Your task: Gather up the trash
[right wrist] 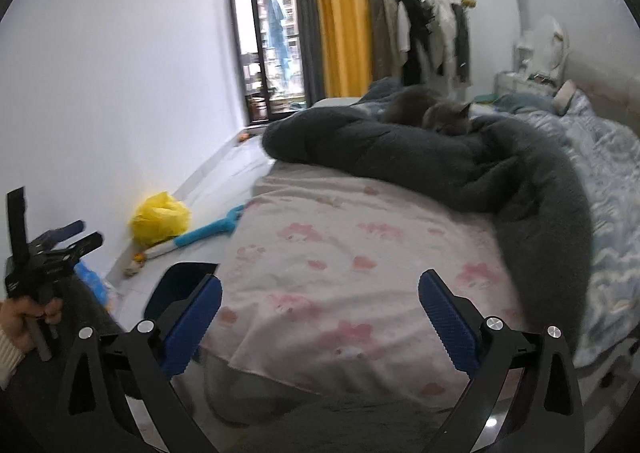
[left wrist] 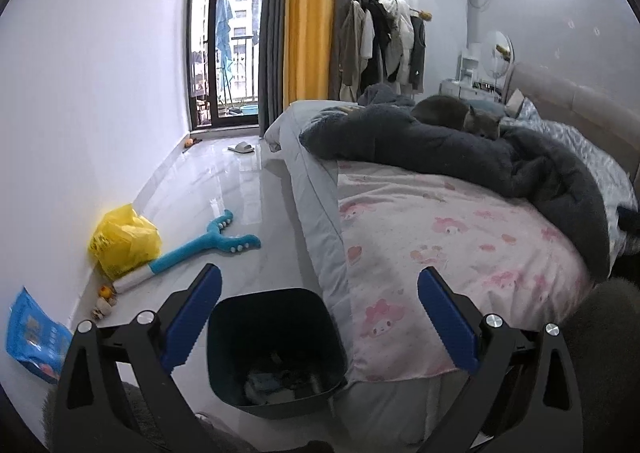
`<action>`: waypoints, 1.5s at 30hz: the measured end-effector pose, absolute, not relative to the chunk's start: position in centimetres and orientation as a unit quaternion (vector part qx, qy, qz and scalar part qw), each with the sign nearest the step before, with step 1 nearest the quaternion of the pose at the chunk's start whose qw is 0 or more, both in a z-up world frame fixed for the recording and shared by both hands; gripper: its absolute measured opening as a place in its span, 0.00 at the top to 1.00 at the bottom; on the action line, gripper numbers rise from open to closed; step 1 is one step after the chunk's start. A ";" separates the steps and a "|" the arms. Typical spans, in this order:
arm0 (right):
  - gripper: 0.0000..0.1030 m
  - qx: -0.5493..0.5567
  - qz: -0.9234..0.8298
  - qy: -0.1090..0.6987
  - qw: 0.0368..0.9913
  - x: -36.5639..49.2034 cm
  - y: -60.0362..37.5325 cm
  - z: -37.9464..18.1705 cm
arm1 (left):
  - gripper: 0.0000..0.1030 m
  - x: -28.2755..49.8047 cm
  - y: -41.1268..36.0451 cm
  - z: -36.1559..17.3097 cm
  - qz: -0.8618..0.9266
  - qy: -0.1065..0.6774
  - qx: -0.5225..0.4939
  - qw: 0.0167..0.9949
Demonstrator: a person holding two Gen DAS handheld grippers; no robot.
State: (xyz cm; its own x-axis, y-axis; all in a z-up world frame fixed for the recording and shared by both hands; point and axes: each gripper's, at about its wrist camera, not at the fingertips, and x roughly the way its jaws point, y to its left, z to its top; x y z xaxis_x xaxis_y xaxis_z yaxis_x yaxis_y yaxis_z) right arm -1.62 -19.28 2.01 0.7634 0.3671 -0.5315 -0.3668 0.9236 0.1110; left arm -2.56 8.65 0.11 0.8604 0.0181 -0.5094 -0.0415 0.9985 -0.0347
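The left hand-held gripper (left wrist: 319,317) hangs over the dark bin (left wrist: 276,349) with its jaws spread wide and nothing between them, so it looks poised either to drop or to go and fetch; the bin stands on the floor (left wrist: 240,181) tight against the foot of the bed (left wrist: 440,245), handy to both, and already holds some crumpled scraps at its bottom; the right hand-held gripper (right wrist: 320,317) is likewise spread and empty, aimed over the pink sheet; likely trash lies along the wall, namely a yellow plastic bag (left wrist: 124,239), a blue packet (left wrist: 34,337) and small bits beside them, well apart from the bin; a blue toy (left wrist: 208,243) lies next to the bag; a grey cat (left wrist: 482,123) rests on the dark blanket (left wrist: 460,157), best left undisturbed.
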 end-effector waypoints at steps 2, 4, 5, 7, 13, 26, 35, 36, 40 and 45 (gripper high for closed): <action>0.03 -0.004 0.208 0.281 0.937 -1.8 -18.9 2.1 | 0.03 -2.4 8.9 -0.1 0.019 0.268 -0.027 0.963; 0.03 -0.008 0.208 0.278 0.938 -2.1 -18.6 2.1 | 0.03 -2.2 8.8 -0.4 0.023 0.275 -0.026 0.961; 0.03 -0.011 0.206 0.276 0.939 -2.3 -18.5 2.2 | 0.03 -2.1 8.8 -0.4 0.023 0.277 -0.027 0.960; 0.03 -0.013 0.207 0.275 0.939 -2.4 -18.3 2.3 | 0.03 -2.0 8.7 -0.5 0.021 0.279 -0.028 0.960; 0.03 -0.011 0.208 0.282 0.937 -2.2 -18.2 2.0 | 0.03 -2.1 8.1 -0.7 0.018 0.280 -0.012 0.960; 0.03 0.009 0.213 0.280 0.936 -2.3 -18.8 2.2 | 0.03 -2.1 8.0 -0.9 0.020 0.285 -0.009 0.958; 0.03 0.009 0.213 0.280 0.936 -2.5 -18.7 2.2 | 0.03 -2.1 7.9 -0.9 0.020 0.285 -0.009 0.958; 0.03 0.009 0.213 0.281 0.936 -2.4 -18.7 2.2 | 0.03 -2.1 8.0 -0.9 0.021 0.285 -0.010 0.958; 0.03 0.008 0.213 0.281 0.936 -2.4 -18.7 2.2 | 0.03 -2.1 8.0 -0.9 0.020 0.285 -0.009 0.958; 0.03 0.009 0.213 0.281 0.936 -2.4 -18.7 2.2 | 0.03 -2.1 8.0 -0.9 0.019 0.284 -0.009 0.958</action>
State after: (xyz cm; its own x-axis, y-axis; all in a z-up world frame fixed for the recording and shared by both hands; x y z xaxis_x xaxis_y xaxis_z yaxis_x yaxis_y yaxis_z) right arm -2.44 -18.66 2.25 0.7513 0.4038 -0.5220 -0.3938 0.9090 0.1364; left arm -2.07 7.99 -0.89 0.8375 0.0324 -0.5454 -0.0424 0.9991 -0.0058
